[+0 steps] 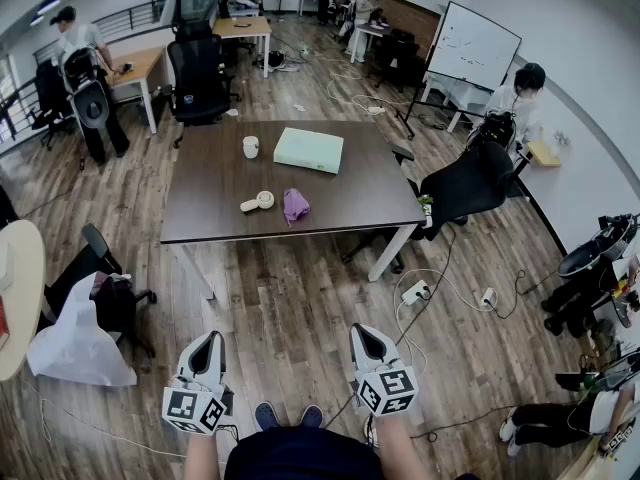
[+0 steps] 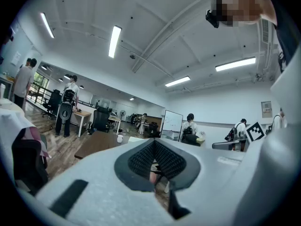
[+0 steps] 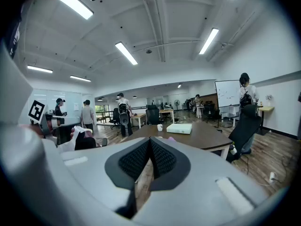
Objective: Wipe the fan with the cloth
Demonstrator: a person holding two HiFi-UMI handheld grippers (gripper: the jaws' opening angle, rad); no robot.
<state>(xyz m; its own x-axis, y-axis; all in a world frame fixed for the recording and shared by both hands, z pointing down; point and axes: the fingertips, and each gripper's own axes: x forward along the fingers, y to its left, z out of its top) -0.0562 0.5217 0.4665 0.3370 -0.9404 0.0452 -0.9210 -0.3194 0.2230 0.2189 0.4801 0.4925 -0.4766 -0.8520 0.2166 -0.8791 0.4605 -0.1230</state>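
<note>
At the middle of the head view stands a dark table on a wooden floor. The small white fan lies near the table's near edge, with the purple cloth just to its right; whether the two touch cannot be made out. Farther back on the table are a white cup and, to its right, a flat pale box. A black chair sits at the table's right end, and a whiteboard stands far right. At the bottom of the view the left gripper and the right gripper are held side by side above the person's shoes, well apart from the table, fan and cloth.

In the left gripper view, the left gripper has its jaws pressed fully together with nothing between them. Beyond them the table shows to the left with the cup on it, and the whiteboard stands behind.

In the right gripper view, the right gripper is likewise closed up and empty. The table lies straight ahead, carrying the cup and the box. The chair is at the right, with the whiteboard beyond it.
</note>
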